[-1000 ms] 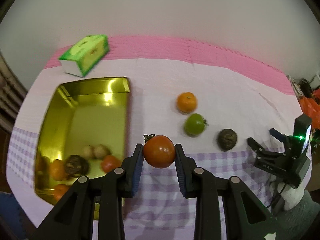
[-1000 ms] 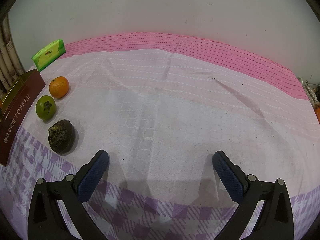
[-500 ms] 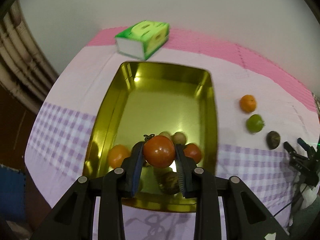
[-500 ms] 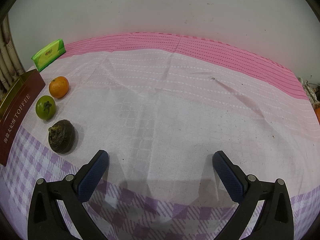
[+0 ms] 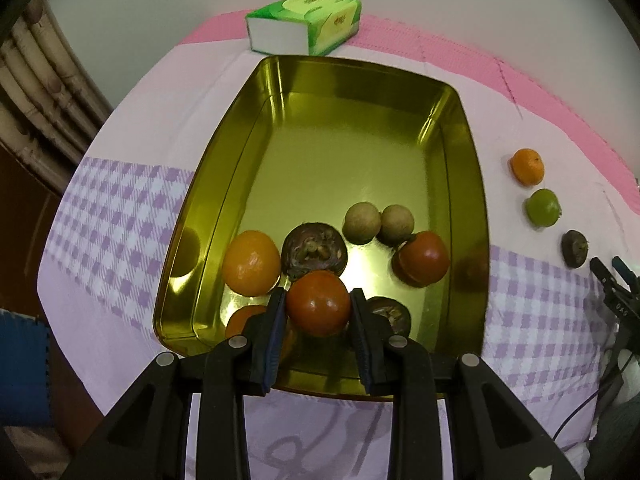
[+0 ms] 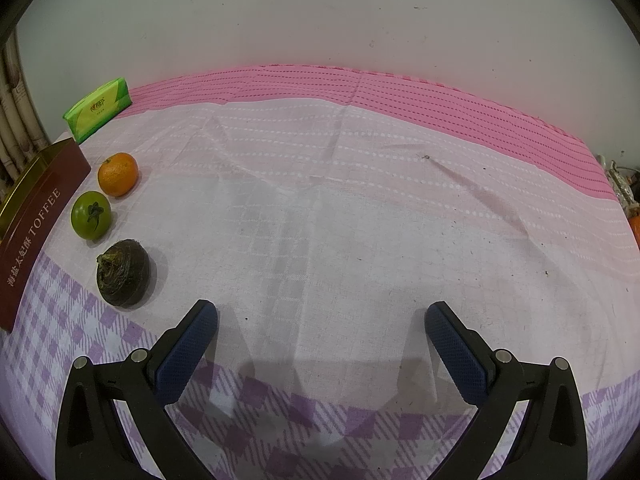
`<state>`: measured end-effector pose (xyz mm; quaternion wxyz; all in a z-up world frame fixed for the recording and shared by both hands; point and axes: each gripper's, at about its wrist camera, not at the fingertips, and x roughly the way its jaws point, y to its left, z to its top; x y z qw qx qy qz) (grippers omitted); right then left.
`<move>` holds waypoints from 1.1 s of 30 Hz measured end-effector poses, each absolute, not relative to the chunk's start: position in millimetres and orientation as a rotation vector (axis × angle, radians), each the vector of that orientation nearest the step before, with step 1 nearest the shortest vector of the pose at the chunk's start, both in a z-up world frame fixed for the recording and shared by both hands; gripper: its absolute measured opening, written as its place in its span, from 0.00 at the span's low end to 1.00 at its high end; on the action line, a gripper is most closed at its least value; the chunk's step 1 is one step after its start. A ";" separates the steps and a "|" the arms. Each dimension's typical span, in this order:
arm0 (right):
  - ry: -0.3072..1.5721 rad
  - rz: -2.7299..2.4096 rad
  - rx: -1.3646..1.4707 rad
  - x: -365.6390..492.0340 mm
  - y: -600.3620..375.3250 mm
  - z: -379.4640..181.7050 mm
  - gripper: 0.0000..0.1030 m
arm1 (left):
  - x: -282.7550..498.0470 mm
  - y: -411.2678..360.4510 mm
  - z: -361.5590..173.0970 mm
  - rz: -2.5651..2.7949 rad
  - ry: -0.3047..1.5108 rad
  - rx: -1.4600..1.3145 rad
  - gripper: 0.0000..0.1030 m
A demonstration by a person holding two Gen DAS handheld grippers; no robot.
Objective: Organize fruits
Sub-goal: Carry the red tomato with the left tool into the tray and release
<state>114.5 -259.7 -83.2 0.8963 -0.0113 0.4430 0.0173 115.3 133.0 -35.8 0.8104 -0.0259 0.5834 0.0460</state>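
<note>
We see the counter (image 6: 360, 240) under a pink, white and purple cloth. On it sits a big gold tin (image 5: 248, 152), shiny inside, with a dark red wall that says TOFFEE.

In the tin lie two oranges (image 5: 251, 263), a red tomato (image 5: 424, 258), two small tan round fruits (image 5: 362, 218) and two dark brown ones (image 5: 314, 250).

The left hand-held gripper (image 5: 318, 305) is clenched on another red tomato (image 5: 319, 303). It is round, smooth and shiny. It hangs over the near end of the tin, just above the other fruits.

Beside the tin, in a row on the cloth, wait a small orange (image 6: 118, 174), a green tomato (image 6: 91, 215) and a dark brown fruit (image 6: 123, 273). A green tissue pack (image 5: 306, 24) lies behind the tin.

The right hand-held gripper (image 6: 320, 320) is wide apart and holds nothing, over bare cloth.

One second ago, the held tomato was over the cloth beside the tin. Now it is over the tin and lower down. The right hand-held gripper has not moved.
</note>
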 end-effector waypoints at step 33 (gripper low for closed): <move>0.918 0.035 -0.024 114.5 -259.2 -83.4 1.00 | 108.4 132.6 -23.6 0.051 1.151 -0.104 0.67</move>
